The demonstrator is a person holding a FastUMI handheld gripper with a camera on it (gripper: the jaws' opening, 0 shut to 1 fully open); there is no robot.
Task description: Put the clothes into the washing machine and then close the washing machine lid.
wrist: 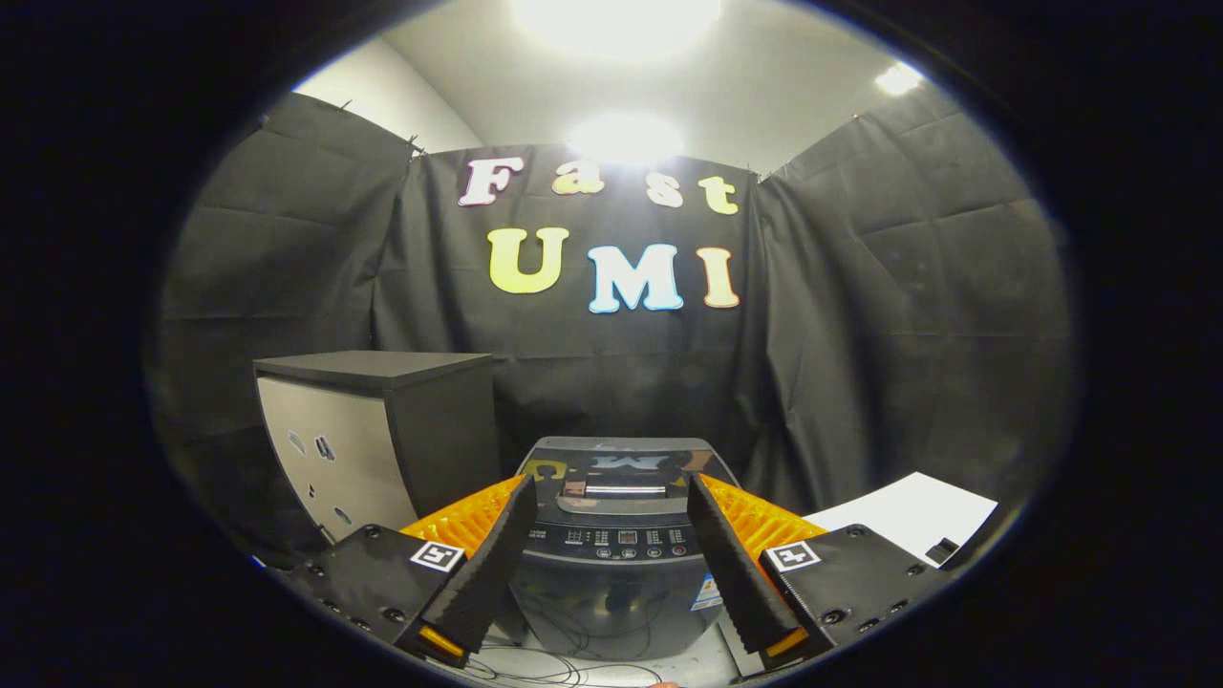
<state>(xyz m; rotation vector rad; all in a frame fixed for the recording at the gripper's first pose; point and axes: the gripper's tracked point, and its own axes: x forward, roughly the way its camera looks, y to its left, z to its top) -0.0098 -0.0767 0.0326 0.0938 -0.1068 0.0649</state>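
Black-cloth booth, ceiling lights on. Washing machine [616, 535] stands just ahead, seen between my tool's [607, 497] wide-open fingers, nothing held. Its lid [621, 468] looks shut, though glare makes that uncertain. Dark cabinet [382, 440] beside it, white board [908, 511] on the other side.

One washing machine [616, 535] is standing with its lid down, one dark cabinet [382, 435] beside it, one white sheet [908, 516], and one gripper [609, 497] is showing two spread fingers [492, 564].
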